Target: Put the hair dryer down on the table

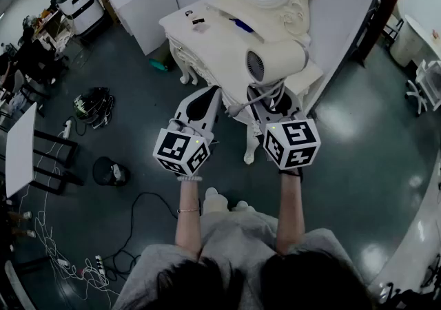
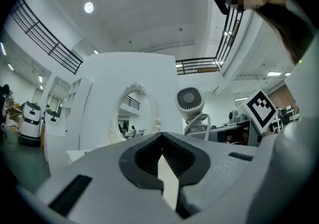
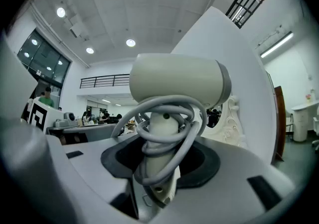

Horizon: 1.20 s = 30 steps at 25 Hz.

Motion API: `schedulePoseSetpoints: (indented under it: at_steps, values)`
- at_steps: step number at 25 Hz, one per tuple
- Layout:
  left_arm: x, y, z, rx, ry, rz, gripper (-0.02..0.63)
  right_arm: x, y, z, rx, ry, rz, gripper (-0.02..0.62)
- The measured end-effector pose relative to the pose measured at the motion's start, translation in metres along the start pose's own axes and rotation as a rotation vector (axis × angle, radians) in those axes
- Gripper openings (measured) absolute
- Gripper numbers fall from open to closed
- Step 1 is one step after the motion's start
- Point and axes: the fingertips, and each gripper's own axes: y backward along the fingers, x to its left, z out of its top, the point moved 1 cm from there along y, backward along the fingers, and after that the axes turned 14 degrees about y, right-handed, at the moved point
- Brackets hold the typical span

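Right now my right gripper (image 3: pixel 160 168) is closed on the hair dryer (image 3: pixel 179 83): its two jaws press on the lower part of the handle (image 3: pixel 163 118) from both sides, and the grey cord (image 3: pixel 167 133) is wound in loops around that handle, partly inside the grip too. The dryer stands upright, with the handle down in the jaws and the body on top. From the head view I see the dryer over the right front part of the white table (image 1: pixel 207 50), close to the wall, with its round grille turned toward me; it is carried by the gripper and is not lying on the top. How high it is above the surface, I cannot tell. My left gripper (image 1: pixel 209 97) is beside the right one, over the front edge of the table, and apart from the dryer. In the left gripper view its jaws are together at the tips and nothing is between them. The same view shows the oval mirror (image 2: pixel 133 113) behind, and the dryer just to the right of it. Two small things, one dark (image 1: pixel 198 21) and one blue (image 1: pixel 241 25), lie on the table near the mirror.
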Motion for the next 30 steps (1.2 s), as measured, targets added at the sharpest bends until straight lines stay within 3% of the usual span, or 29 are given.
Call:
schedulePoseSetpoints:
  at_steps: [17, 30]
  values:
    - [-0.006, -0.003, -0.013, 0.042, 0.003, 0.027, 0.005, -0.005, -0.003, -0.010, 0.017, -0.040, 0.015, 0.187]
    - [0.048, -0.015, -0.024, 0.068, 0.054, 0.029, 0.005, -0.011, -0.051, -0.032, 0.080, -0.081, 0.013, 0.187]
